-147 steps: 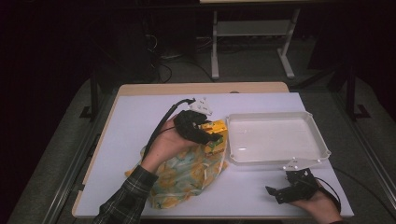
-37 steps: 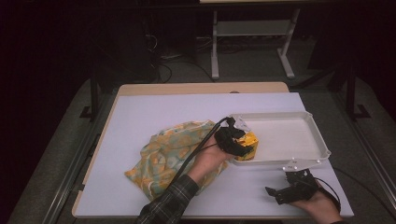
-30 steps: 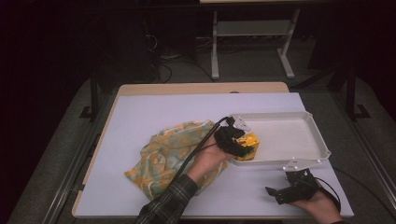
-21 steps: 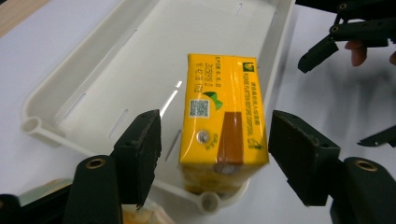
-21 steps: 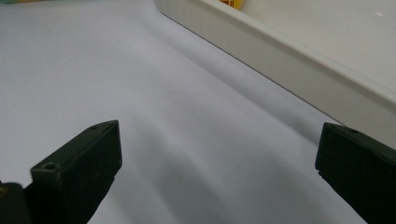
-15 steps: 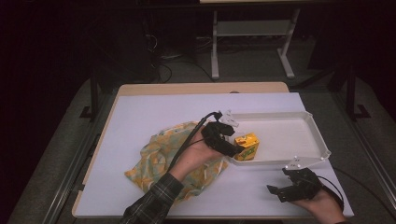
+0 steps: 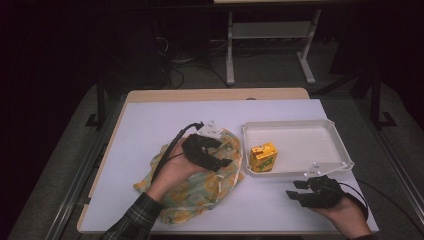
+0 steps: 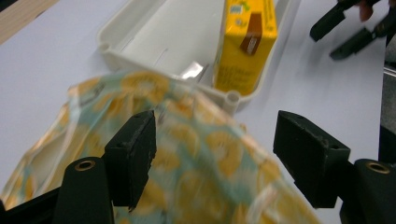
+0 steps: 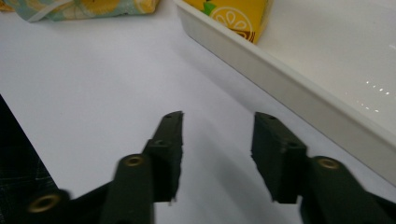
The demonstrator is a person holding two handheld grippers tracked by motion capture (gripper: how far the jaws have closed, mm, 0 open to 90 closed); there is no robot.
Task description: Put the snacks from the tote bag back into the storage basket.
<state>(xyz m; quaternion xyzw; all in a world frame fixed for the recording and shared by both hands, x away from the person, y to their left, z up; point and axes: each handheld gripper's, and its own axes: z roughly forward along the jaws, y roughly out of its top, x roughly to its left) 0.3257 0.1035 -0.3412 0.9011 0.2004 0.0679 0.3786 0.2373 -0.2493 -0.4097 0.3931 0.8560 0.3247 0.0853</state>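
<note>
A small yellow juice carton (image 7: 263,157) (image 8: 246,44) (image 9: 233,16) stands upright in the near left corner of the white tray (image 7: 300,141) (image 8: 154,42) (image 9: 299,88). My left gripper (image 7: 224,154) (image 8: 215,140) is open and empty, hovering over a yellow-and-teal patterned cloth (image 7: 200,182) (image 8: 187,172) (image 9: 79,9) just left of the tray. My right gripper (image 7: 295,190) (image 9: 217,135) rests open on the table in front of the tray, nothing between its jaws.
The cloth lies crumpled on the white table top (image 7: 150,130), touching the tray's left edge. A metal stand (image 7: 270,45) and cables are on the floor beyond the table. The table's far left part is bare.
My left gripper carried the carton from above the cloth into the tray, let it go, opened and drew back left over the cloth. The right gripper stayed put.
</note>
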